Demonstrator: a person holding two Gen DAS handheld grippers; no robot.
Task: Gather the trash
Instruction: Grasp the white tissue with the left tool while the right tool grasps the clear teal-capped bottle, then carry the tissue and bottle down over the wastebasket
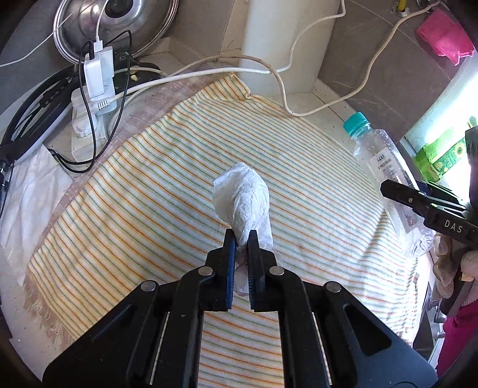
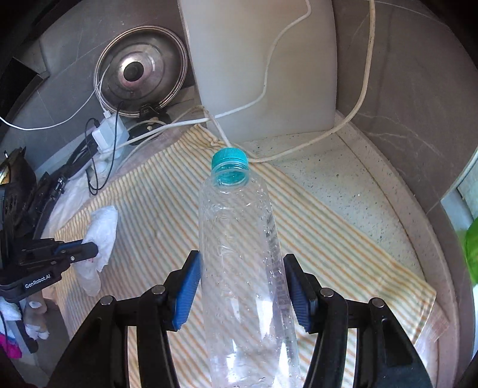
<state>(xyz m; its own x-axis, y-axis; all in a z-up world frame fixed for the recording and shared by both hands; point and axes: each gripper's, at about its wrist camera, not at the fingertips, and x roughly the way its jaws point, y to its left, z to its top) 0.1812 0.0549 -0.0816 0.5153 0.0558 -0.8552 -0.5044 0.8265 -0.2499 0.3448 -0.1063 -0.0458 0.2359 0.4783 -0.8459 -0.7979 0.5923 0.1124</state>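
Left wrist view: left gripper (image 1: 241, 235) is clamped tight on a crumpled white tissue wad (image 1: 243, 200), which sticks out past the tips toward 12 o'clock, clear of the striped yellow-green cloth (image 1: 149, 185) beneath. At 3 o'clock, the right gripper (image 1: 424, 206) comes in over a clear plastic bottle with a teal cap (image 1: 385, 167).

Right wrist view confirms it: right gripper (image 2: 242, 286) sits at a medium width, blue pads (image 2: 188, 286) pressed on both sides of the bottle body (image 2: 242, 262), cap pointing to 12 o'clock. The left gripper with its tissue shows at 9 o'clock there.

Progress, my read: both pickups done, both items look off the cloth. No other loose trash on the cloth that I can make out. White sheet at 9 o'clock in the left view could be trash or liner, can't tell. No bin visible in either view, so the carry and the drop are what's left.

Clutter at 11 o'clock: steel pot lid (image 1: 116, 27), white charger block (image 1: 95, 74), white cables (image 1: 283, 74). Not trash; leave alone.
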